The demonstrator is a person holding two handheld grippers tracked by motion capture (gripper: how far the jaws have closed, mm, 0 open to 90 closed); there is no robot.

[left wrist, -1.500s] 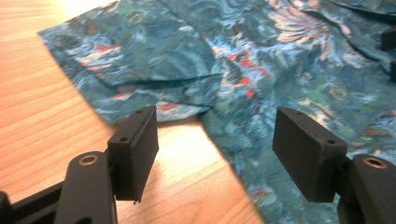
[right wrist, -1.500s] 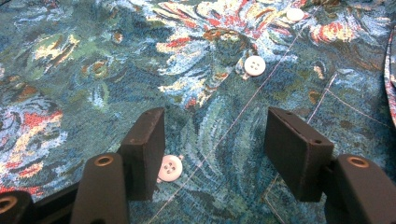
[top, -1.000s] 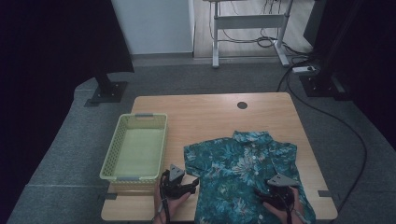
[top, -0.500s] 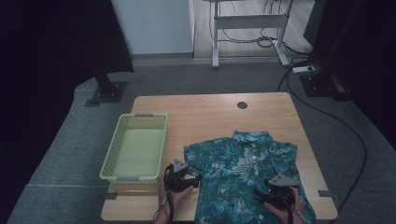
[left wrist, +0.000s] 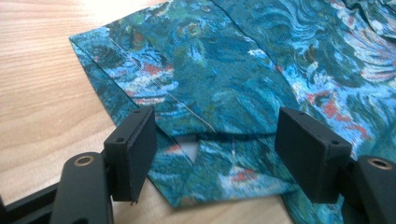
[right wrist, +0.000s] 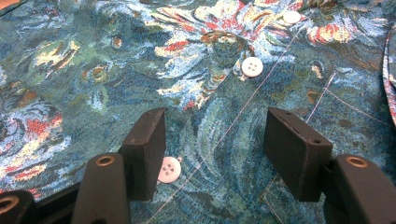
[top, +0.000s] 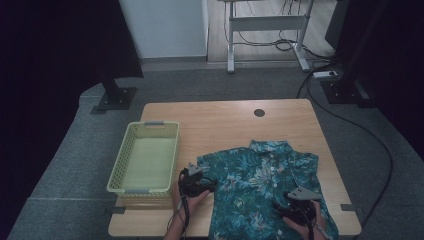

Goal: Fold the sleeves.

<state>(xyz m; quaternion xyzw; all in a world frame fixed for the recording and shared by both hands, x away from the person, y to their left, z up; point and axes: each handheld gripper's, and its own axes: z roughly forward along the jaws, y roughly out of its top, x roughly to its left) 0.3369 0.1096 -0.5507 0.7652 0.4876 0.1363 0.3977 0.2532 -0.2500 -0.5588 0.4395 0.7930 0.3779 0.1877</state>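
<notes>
Looking like the pre-grab step: both grippers, left (top: 206, 184) and right (top: 294, 210), had fingers wide open, holding nothing, over the floral shirt (top: 260, 175) at lower centre, so closing on fabric seemed next.

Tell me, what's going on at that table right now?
Left gripper open at the shirt's left sleeve edge. Right gripper open over the shirt's front by the buttons. Shirt lies spread. Basket empty, off to the left.

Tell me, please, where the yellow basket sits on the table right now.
In the high view the yellow basket sits on the table's left side, just left of the floral shirt and the left gripper.
</notes>
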